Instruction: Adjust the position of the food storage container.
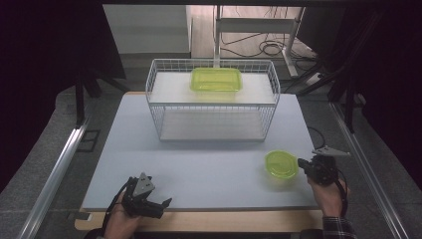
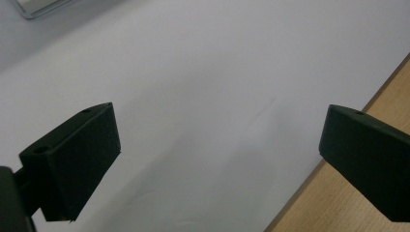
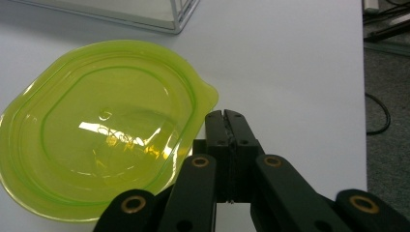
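As the high view shows, the round green container (image 1: 281,164) lies on the counter (image 1: 199,169) near its right edge, just left of the right tongs (image 1: 301,163); the left tongs (image 1: 166,202) rest well apart at the near-left edge. In the left gripper view, the left tongs (image 2: 217,154) stand wide over bare counter. In the right gripper view, the right tongs (image 3: 225,114) are pressed together, empty, with the container's (image 3: 96,130) rim tab just left of their tips.
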The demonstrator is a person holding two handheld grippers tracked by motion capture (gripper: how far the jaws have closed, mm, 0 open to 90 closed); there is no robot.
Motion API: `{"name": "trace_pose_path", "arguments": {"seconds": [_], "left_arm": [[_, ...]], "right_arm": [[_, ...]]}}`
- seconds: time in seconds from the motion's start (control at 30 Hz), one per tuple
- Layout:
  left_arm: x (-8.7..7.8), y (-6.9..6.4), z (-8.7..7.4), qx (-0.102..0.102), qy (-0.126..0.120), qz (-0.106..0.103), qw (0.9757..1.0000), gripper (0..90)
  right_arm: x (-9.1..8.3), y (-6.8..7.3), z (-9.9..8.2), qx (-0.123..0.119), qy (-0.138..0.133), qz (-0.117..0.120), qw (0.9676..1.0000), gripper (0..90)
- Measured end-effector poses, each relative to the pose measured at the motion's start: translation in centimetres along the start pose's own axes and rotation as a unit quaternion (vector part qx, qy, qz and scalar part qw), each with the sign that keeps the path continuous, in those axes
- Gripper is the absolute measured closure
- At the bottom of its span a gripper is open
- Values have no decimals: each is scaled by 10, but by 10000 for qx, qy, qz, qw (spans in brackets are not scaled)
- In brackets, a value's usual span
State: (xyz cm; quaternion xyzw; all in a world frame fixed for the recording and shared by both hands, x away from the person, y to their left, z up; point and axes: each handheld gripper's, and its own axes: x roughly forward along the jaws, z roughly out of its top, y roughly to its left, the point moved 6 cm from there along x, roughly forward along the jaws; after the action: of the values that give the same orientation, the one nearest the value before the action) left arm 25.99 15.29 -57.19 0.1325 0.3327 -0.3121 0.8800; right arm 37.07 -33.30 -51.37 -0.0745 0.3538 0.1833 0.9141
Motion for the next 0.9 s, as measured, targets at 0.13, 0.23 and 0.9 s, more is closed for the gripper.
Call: {"name": "trace_pose_path", "arguments": {"seconds": [0.13,0.23,0.9], "left_arm": [[0,0,0,5,4,0,10000,8],[0,0,0,4,2,2,10000,8],[1,0,0,13,33,10,10000,8]], "right_arm": [[1,5,0,1,28,67,10000,893],[2,11,1,-11,47,152,9999,893],[14,52,6,-216,151,609,9978,894]]}}
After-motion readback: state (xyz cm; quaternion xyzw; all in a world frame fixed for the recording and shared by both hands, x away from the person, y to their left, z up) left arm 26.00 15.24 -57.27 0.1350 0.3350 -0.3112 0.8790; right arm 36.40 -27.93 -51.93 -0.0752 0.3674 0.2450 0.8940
